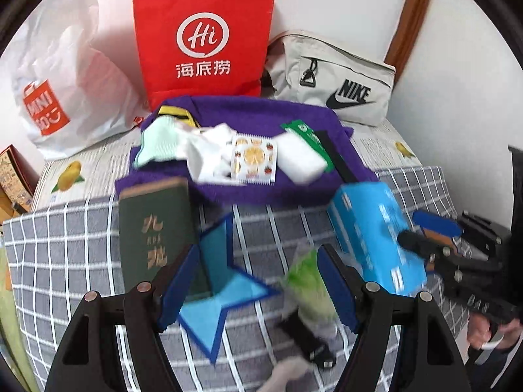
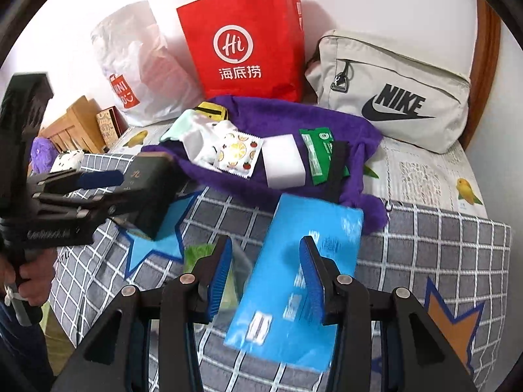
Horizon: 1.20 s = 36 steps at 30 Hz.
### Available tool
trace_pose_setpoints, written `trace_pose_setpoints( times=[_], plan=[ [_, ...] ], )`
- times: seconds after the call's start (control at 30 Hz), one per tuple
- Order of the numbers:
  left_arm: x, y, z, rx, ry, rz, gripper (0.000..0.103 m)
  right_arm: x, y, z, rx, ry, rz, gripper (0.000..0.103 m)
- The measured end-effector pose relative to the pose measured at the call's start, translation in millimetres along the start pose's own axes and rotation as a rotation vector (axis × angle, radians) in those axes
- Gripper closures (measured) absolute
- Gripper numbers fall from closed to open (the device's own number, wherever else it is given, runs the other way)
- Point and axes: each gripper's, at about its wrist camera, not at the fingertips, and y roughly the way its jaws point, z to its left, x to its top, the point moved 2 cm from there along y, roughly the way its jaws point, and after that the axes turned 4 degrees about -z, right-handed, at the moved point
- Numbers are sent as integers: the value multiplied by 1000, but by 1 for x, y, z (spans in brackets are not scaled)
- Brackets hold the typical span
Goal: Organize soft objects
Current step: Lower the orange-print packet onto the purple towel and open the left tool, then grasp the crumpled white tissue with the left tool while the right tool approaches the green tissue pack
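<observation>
The left gripper point(image 1: 258, 281) hovers over a grey checked bedspread point(image 1: 81, 245), its blue-padded jaws spread wide and holding nothing. Between and just below its fingers lie a blurred green-and-white plastic packet point(image 1: 310, 281) and a blue star printed on the cover. Just ahead of its left finger lies a dark green book point(image 1: 152, 228) with gold characters.

The right gripper point(image 2: 266, 272) hangs beside it, jaws partly spread. A bright blue flat pack point(image 2: 304, 271) lies under and between its fingers; whether the pads touch it cannot be told.

Further ahead of both tools a purple fleece cloth point(image 2: 294, 114) lies spread on the bed. On it, from left to right, rest a mint-green cloth point(image 1: 157, 143), a crumpled white cloth point(image 1: 209, 150), a small fruit-print sachet point(image 1: 253, 158), a white foam block point(image 1: 302, 156), a green sachet point(image 2: 315, 153) and a black strap point(image 2: 338, 163).

Farthest away, against the white wall, stand a white plastic shopping bag point(image 1: 65, 75), a red paper bag point(image 1: 206, 39) with white lettering, and a beige zip pouch point(image 2: 392, 91) with a black logo, ahead and to the right.
</observation>
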Motion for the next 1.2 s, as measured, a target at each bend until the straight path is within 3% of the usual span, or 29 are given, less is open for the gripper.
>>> trace_pose_setpoints(
  times=[0.47, 0.77, 1.03, 1.17, 1.2],
  plan=[
    [-90, -11, -10, -14, 42, 34, 30, -45, -24, -9, -78, 65, -6, 60],
    [-125, 2, -29, -31, 121, 33, 31, -71, -28, -3, -80, 57, 10, 60],
    [-133, 21, -31, -19, 156, 56, 51, -86, -22, -2, -88, 51, 35, 60],
    [-131, 23, -30, -48, 165, 46, 75, -86, -19, 0, -91, 51, 40, 60],
    [-130, 23, -29, -53, 157, 45, 75, -85, -18, 1, -88, 46, 40, 60]
  ],
)
